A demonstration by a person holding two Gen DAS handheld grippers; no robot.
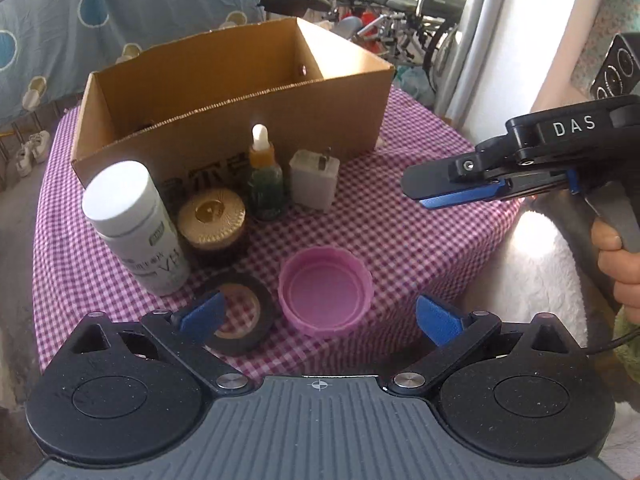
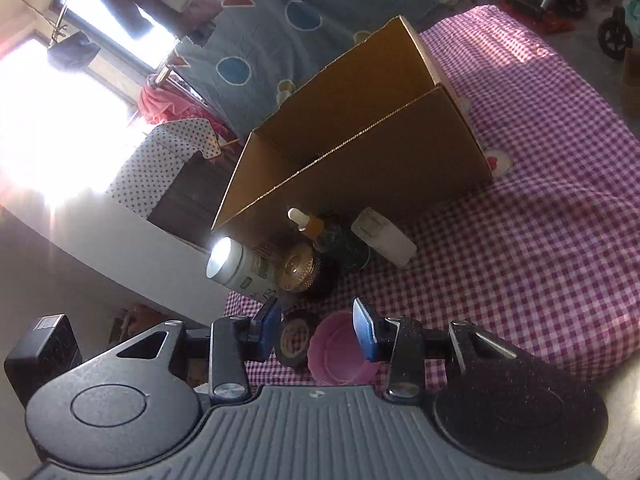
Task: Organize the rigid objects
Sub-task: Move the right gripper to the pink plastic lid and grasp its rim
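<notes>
Bright window upper left of right-wrist view, glare washing out that side. Blue sheet w/ circles hangs across upper left of left-wrist view. Folded wheelchair top centre-right. Pale shoes on floor, left edge.

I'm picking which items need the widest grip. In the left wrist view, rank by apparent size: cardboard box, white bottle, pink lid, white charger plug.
1. cardboard box, by far the largest.
2. white bottle and pink lid: they look alike, and both sit near the camera, so I won't rank them.
3. white charger plug, smallest, though farther back.
</notes>
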